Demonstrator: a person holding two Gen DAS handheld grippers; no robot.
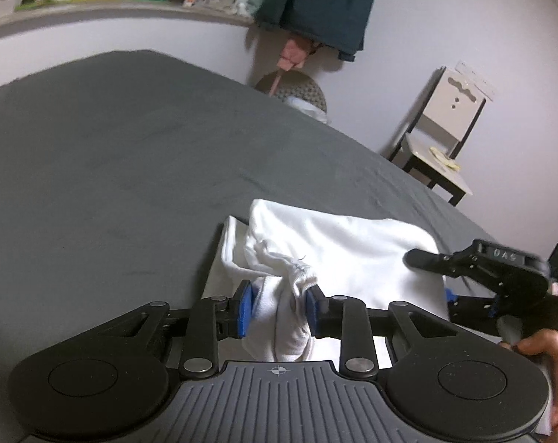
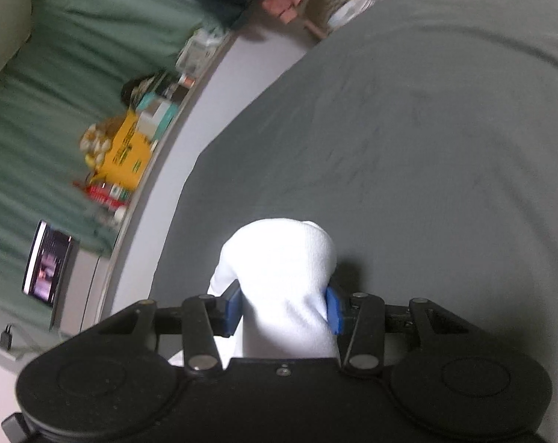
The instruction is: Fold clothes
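One white garment (image 1: 338, 254); one grey bed (image 1: 112, 155); one chair (image 1: 441, 136); two hand-held grippers: left (image 1: 279, 308), right (image 2: 284, 308).

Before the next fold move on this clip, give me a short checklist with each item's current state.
1. Left gripper shut on the white cotton garment: ok.
2. Right gripper shut on the same white cloth: ok.
3. Garment partly resting on the grey bed sheet: ok.
4. Bare sheet ahead of the garment for laying it down: ok.
5. Edges aligned for a neat fold: not ok, the cloth is bunched between the left fingers.
6. Which part of the garment each gripper holds: cannot tell.
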